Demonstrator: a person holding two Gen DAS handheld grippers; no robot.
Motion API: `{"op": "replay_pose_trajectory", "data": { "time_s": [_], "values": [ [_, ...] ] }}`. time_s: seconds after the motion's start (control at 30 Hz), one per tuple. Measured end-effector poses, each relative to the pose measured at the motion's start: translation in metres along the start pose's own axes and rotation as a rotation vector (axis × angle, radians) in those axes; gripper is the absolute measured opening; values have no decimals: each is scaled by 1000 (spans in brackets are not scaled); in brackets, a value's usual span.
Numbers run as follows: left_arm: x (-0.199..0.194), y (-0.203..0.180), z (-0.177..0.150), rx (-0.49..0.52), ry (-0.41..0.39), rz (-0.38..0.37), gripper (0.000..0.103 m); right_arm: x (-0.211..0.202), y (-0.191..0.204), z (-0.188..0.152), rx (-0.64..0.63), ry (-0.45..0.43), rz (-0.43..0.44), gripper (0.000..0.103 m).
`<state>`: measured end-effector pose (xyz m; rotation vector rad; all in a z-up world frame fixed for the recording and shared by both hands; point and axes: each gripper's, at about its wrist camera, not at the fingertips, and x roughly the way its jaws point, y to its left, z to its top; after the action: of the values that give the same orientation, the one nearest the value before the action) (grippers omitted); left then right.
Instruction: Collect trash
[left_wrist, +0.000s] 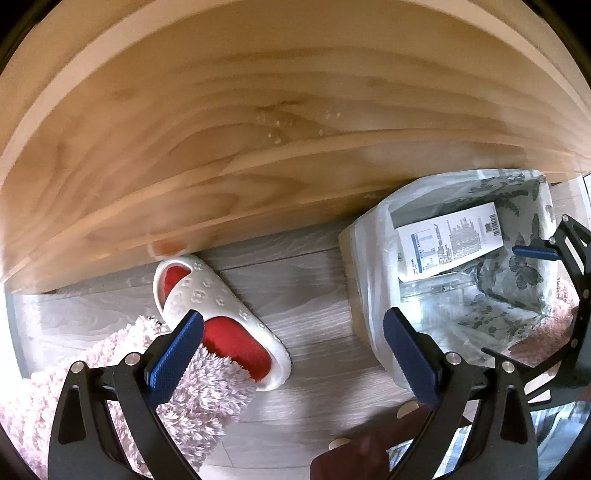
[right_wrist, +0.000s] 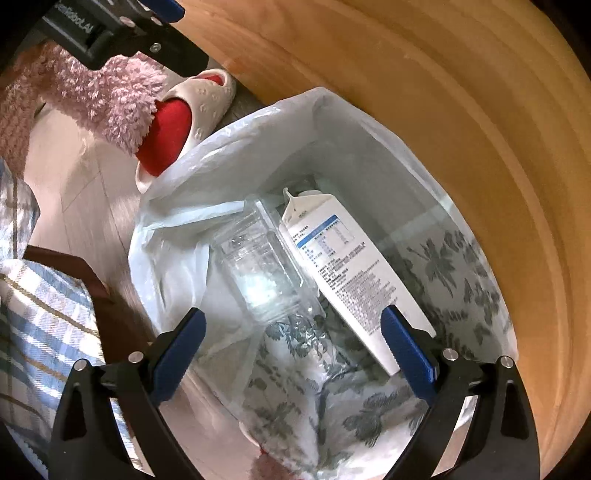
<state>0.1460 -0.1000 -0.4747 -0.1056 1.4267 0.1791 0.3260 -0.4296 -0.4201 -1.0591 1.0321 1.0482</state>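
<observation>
Beside wooden furniture (right_wrist: 443, 92), both grippers, left (left_wrist: 291, 354) and right (right_wrist: 293, 354), hang spread and empty; the carton (right_wrist: 351, 266) in the bin (right_wrist: 332, 122) looks light, crushable, best gripped across its flat sides.

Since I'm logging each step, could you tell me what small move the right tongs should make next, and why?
Probably lift the right tongs clear of the bin: they are open and empty above it, and the carton and clear plastic box already lie inside.
</observation>
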Motion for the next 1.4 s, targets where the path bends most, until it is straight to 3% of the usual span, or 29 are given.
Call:
{"op": "replay_pose_trajectory", "data": {
  "time_s": [0.23,0.53,0.73,1.03,1.4],
  "values": [
    [-14,-9,-3,11,-39,-14,94,-11,15,-25,73,19,-30,95],
    [-41,-36,-5,32,-109,-56,94,-46,33,-37,178,-70,-113,95],
    [-59,-45,-2,21,-159,-138,94,-59,27,-28,235,-108,-140,95],
    [-83,-56,0,33,-239,-197,94,-104,16,-19,315,-202,-195,95],
    [-129,-70,2,74,-441,-204,94,-157,17,-22,403,-284,-318,95]
  ]
}}
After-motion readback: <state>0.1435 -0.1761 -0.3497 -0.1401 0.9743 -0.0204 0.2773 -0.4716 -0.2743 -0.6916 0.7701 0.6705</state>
